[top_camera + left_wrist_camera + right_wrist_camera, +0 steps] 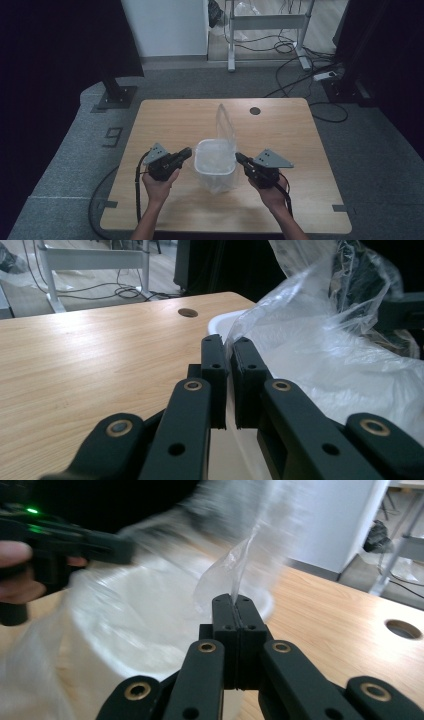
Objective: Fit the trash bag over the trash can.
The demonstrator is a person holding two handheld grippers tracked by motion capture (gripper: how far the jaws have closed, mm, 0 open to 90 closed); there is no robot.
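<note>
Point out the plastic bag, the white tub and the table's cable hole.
plastic bag (pixel 224 119): high view, raised upper edge.
white tub (pixel 196 161): high view, left rim.
cable hole (pixel 255 110): high view, centre of the hole.

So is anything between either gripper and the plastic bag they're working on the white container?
Nothing visible. The left gripper and right gripper each pinch the plastic bag at opposite sides of the white container.
</note>
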